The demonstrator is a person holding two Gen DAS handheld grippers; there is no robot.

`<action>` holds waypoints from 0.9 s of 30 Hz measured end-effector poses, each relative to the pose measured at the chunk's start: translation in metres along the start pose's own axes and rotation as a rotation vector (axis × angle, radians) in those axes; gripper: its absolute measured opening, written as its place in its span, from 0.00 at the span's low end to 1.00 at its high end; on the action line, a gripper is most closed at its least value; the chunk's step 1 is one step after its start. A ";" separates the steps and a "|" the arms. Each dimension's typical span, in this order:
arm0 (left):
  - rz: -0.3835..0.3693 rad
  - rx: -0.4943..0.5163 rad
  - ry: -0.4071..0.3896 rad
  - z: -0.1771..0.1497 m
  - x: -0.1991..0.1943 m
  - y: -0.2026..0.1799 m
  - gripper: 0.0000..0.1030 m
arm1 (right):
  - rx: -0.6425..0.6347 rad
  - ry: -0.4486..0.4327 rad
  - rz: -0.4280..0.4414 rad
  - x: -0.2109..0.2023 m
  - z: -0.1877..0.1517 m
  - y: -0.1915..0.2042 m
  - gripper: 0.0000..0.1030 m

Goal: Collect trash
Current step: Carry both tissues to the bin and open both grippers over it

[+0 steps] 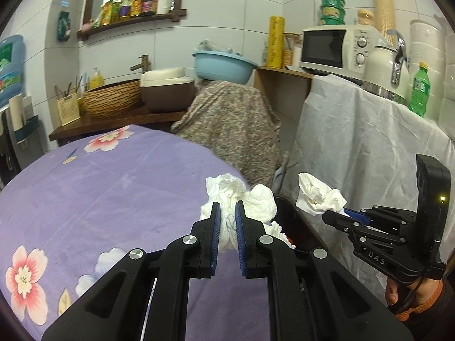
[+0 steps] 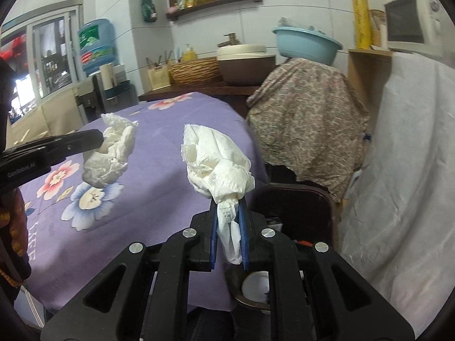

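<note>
Left wrist view: left gripper (image 1: 227, 207) clenched on one crumpled tissue wad (image 1: 250, 199), held at the table edge, bin (image 1: 295, 221) just beyond and right. Right gripper (image 1: 345, 213) pinches a second wad (image 1: 315, 194) by its tail, long axis along the fingers, above the bin and judged nearer to release. Count: two wads, two grippers, one bin, one purple tablecloth (image 1: 113, 187).

Even indoor light, glare on wall tiles (image 1: 227, 28), heavy fisheye bending (dark vignetted corners), slight softness
</note>
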State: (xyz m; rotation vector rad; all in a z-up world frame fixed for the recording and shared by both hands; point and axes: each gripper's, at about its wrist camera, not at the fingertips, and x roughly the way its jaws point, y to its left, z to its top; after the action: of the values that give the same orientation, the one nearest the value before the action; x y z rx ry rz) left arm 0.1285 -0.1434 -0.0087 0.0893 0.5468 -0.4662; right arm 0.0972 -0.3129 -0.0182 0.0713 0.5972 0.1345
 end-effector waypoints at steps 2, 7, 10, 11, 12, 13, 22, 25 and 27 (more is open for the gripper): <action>-0.017 0.011 0.004 0.002 0.005 -0.012 0.11 | 0.011 -0.001 -0.026 -0.002 -0.003 -0.012 0.13; -0.047 0.045 0.010 0.010 0.021 -0.041 0.11 | 0.024 0.012 -0.098 0.001 -0.012 -0.043 0.13; -0.065 0.053 0.021 0.013 0.032 -0.054 0.11 | 0.042 0.039 -0.118 0.012 -0.018 -0.059 0.13; -0.070 0.056 0.025 0.013 0.035 -0.057 0.11 | 0.048 0.047 -0.124 0.017 -0.021 -0.063 0.13; -0.073 0.058 0.028 0.014 0.037 -0.059 0.11 | 0.053 0.055 -0.127 0.020 -0.023 -0.066 0.13; -0.076 0.063 0.032 0.014 0.040 -0.063 0.11 | 0.059 0.072 -0.133 0.028 -0.025 -0.070 0.13; -0.100 0.102 0.071 0.015 0.064 -0.089 0.11 | 0.165 0.190 -0.145 0.094 -0.046 -0.096 0.25; -0.109 0.114 0.094 0.013 0.076 -0.096 0.11 | 0.192 0.209 -0.162 0.105 -0.056 -0.098 0.54; -0.117 0.114 0.112 0.011 0.083 -0.100 0.11 | 0.186 0.216 -0.177 0.107 -0.061 -0.097 0.58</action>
State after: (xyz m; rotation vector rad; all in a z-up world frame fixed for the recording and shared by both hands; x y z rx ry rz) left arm 0.1518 -0.2683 -0.0385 0.1946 0.6374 -0.6095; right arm 0.1603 -0.3914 -0.1377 0.1851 0.8274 -0.0873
